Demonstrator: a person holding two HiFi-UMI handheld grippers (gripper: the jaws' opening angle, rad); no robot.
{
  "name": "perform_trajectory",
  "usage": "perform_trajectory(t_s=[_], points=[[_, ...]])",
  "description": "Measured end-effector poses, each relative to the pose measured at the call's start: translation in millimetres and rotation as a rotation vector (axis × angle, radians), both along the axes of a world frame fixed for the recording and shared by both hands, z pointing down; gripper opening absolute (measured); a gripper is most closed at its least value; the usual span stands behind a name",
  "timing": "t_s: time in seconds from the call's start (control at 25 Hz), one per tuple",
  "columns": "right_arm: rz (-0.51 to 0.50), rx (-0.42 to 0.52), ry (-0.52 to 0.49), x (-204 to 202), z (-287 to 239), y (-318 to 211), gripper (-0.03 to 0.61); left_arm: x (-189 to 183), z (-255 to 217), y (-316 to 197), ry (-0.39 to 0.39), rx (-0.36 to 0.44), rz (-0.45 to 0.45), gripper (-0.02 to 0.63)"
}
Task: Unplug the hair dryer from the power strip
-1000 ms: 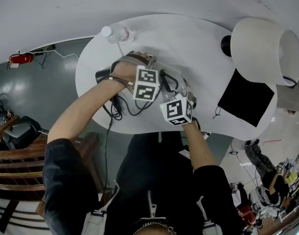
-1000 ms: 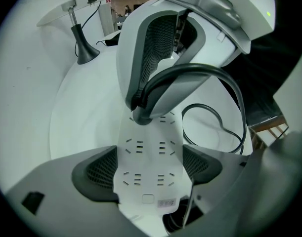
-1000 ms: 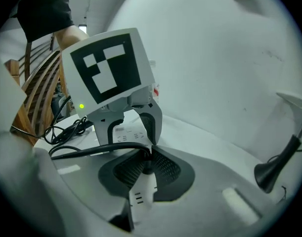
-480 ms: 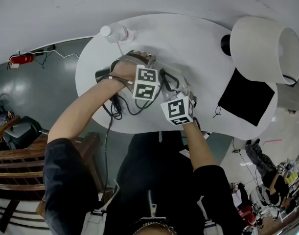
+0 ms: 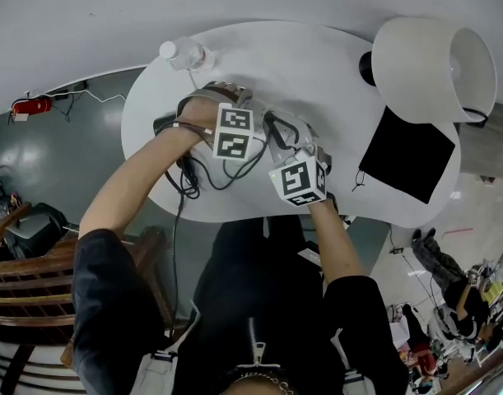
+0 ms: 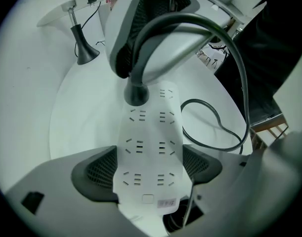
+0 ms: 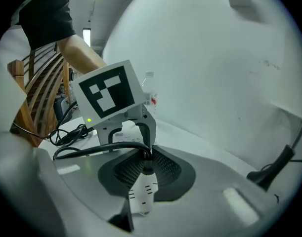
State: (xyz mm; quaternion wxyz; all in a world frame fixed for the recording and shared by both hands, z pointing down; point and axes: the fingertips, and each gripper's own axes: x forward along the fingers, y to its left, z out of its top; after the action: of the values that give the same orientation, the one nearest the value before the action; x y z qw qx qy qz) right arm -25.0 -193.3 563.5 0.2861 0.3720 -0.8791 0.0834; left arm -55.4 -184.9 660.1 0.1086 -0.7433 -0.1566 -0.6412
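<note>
A white power strip (image 6: pixel 148 147) lies on the white table (image 5: pixel 317 64). My left gripper (image 6: pixel 151 169) points straight down, its dark pads shut on the strip's long sides. A black plug (image 7: pixel 147 168) with its black cable (image 6: pixel 225 132) stands at the strip's far end (image 7: pixel 142 196). My right gripper (image 7: pixel 147 177) is shut on the plug; its jaws have just been opening slightly, with the plug still between the pads. I cannot tell whether the prongs are out of the socket. In the head view both marker cubes (image 5: pixel 232 132) (image 5: pixel 298 179) sit side by side over the strip.
A clear water bottle (image 5: pixel 181 53) stands at the table's far left edge. At the right are a lamp with a white shade (image 5: pixel 428 68) and a black square mat (image 5: pixel 407 155). Coiled black cable (image 7: pixel 66 132) lies near the left edge. A wooden chair (image 5: pixel 20 262) stands beside the table.
The right gripper has lifted a little and drawn slightly away from the left one. The left gripper keeps its hold on the strip. The head camera has shifted slightly.
</note>
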Motion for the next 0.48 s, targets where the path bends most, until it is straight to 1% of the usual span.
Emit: perform_trajectory(t_s=[0.16, 0.32, 0.48], points=[[-0.002, -0.002, 0.018, 4, 3, 7, 0.051, -2, 0, 1, 0.02, 0.005, -0.008, 0.394], [-0.011, 0.017, 0.056, 12, 7, 20, 0.051, -2, -3, 2, 0.032, 0.047, -0.021, 0.394], [-0.001, 0.02, 0.046, 17, 4, 27, 0.051, -2, -12, 6, 0.062, 0.064, -0.054, 0.393]])
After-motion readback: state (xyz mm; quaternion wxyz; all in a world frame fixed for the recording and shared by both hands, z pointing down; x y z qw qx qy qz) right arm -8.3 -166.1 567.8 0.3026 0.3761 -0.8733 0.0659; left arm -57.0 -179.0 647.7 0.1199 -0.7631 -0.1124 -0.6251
